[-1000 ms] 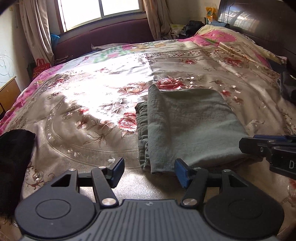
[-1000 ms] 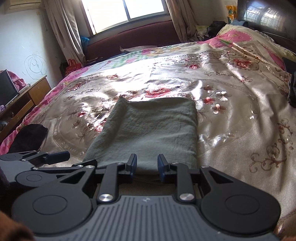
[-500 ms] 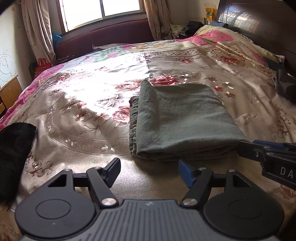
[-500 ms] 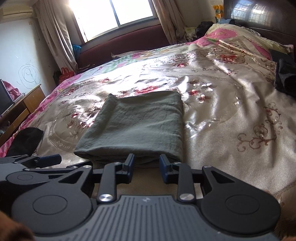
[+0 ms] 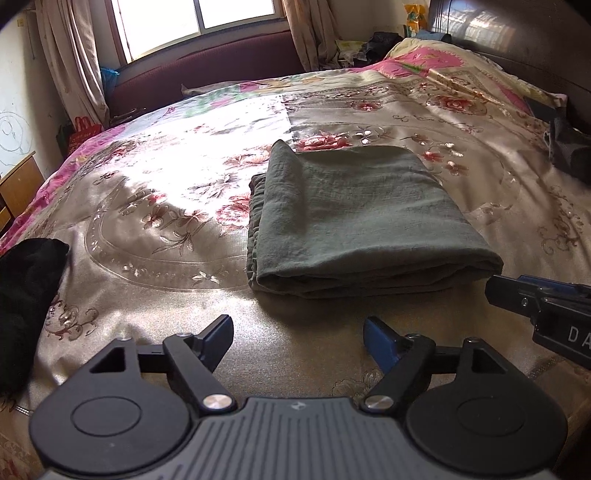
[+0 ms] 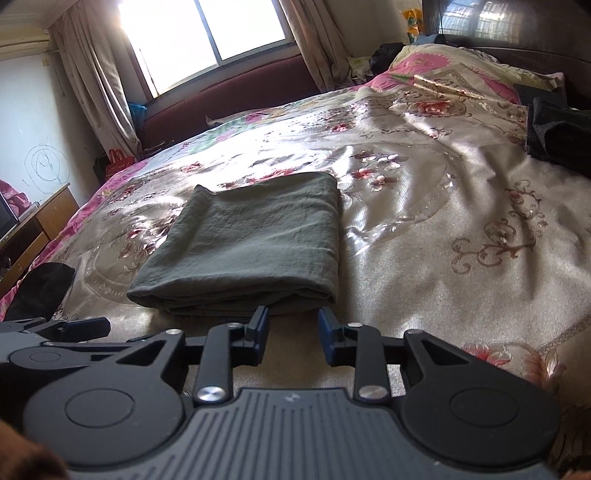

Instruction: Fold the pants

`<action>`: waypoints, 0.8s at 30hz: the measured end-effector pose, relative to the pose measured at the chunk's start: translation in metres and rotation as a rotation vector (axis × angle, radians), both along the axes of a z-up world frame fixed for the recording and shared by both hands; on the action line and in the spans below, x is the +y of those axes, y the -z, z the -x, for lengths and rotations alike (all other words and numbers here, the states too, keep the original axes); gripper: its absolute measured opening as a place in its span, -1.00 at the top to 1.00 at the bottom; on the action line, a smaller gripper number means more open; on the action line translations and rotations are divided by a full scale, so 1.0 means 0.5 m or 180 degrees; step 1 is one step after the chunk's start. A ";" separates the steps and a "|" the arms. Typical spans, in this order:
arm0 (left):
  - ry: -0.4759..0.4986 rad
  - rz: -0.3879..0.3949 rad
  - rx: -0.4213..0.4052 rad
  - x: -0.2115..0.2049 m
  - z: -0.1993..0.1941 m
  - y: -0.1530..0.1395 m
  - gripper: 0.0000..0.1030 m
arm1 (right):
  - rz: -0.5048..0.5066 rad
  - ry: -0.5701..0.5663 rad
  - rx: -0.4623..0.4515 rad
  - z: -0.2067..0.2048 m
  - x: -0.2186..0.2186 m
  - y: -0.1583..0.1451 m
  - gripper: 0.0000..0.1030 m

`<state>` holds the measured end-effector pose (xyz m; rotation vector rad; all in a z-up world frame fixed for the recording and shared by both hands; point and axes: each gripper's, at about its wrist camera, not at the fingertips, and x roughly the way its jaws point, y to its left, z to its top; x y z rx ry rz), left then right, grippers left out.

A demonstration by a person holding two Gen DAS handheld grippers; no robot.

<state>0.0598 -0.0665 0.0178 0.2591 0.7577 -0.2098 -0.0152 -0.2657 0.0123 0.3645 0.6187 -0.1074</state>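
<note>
Left wrist view shows me one floral-covered bed (image 5: 155,236) under a curtained window (image 5: 192,26), one folded grey-green pants (image 5: 362,218) lying mid-bed, one black garment (image 5: 26,295) at its left edge, and my two grippers, left gripper (image 5: 298,338) fingers just spreading wide, right gripper (image 6: 293,334) fingers narrowly apart, both empty.

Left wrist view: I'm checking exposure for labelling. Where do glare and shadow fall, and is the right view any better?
Left wrist view: sunlight blows out the bedspread left of the pants, which stay readable. Right wrist view: window overexposed, pants evenly lit; fisheye bending in both.
</note>
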 end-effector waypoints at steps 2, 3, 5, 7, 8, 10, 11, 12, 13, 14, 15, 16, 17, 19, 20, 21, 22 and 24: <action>0.0006 -0.0015 -0.0017 -0.001 0.003 0.000 -0.77 | 0.0038 -0.0025 -0.0021 0.002 0.003 0.002 0.40; 0.0003 -0.0021 -0.0015 -0.001 0.004 0.000 -0.79 | 0.0074 -0.0027 -0.0036 0.003 0.004 0.002 0.38; -0.0016 -0.0035 -0.0005 0.000 0.002 0.001 -0.80 | 0.0108 -0.0023 -0.0044 0.003 0.006 0.003 0.37; -0.0029 -0.0037 -0.0002 0.004 0.003 0.003 -0.80 | 0.0069 -0.0036 -0.0034 0.001 0.005 0.005 0.36; -0.0029 -0.0030 0.0005 0.005 0.003 0.004 -0.81 | 0.0063 -0.0049 -0.0030 0.001 0.007 0.006 0.36; -0.0041 -0.0020 0.0013 0.006 0.002 0.004 -0.81 | 0.0080 -0.0069 -0.0029 0.001 0.012 0.006 0.36; -0.0046 -0.0013 0.0014 0.006 0.002 0.004 -0.82 | 0.0079 -0.0079 -0.0029 0.001 0.014 0.006 0.36; -0.0047 -0.0004 0.0015 0.007 0.003 0.003 -0.83 | 0.0071 -0.0083 -0.0029 0.001 0.015 0.006 0.36; -0.0061 -0.0006 0.0008 0.007 0.004 0.003 -0.83 | 0.0066 -0.0082 -0.0032 0.001 0.016 0.005 0.36; -0.0073 -0.0017 -0.0007 0.006 0.005 0.002 -0.85 | 0.0065 -0.0084 -0.0032 0.001 0.018 0.004 0.35; -0.0073 -0.0027 -0.0030 0.006 0.007 0.001 -0.87 | 0.0063 -0.0089 -0.0031 0.001 0.018 0.004 0.35; -0.0075 -0.0035 -0.0060 0.006 0.009 -0.001 -0.87 | 0.0059 -0.0094 -0.0033 0.002 0.018 0.003 0.35; -0.0080 -0.0037 -0.0074 0.006 0.011 -0.002 -0.90 | 0.0057 -0.0102 -0.0035 0.002 0.020 0.003 0.35; -0.0075 -0.0022 -0.0081 0.008 0.012 -0.004 -0.91 | 0.0070 -0.0113 -0.0039 0.004 0.023 0.001 0.35; -0.0080 -0.0018 -0.0087 0.009 0.012 -0.005 -0.91 | 0.0074 -0.0118 -0.0041 0.005 0.024 0.001 0.35; -0.0081 -0.0009 -0.0086 0.010 0.012 -0.006 -0.92 | 0.0074 -0.0125 -0.0039 0.007 0.025 0.001 0.34; -0.0083 0.0004 -0.0080 0.010 0.012 -0.006 -0.92 | 0.0075 -0.0129 -0.0036 0.008 0.025 0.000 0.34; -0.0101 0.0030 -0.0074 0.013 0.013 -0.007 -0.92 | 0.0080 -0.0126 -0.0037 0.010 0.027 0.000 0.34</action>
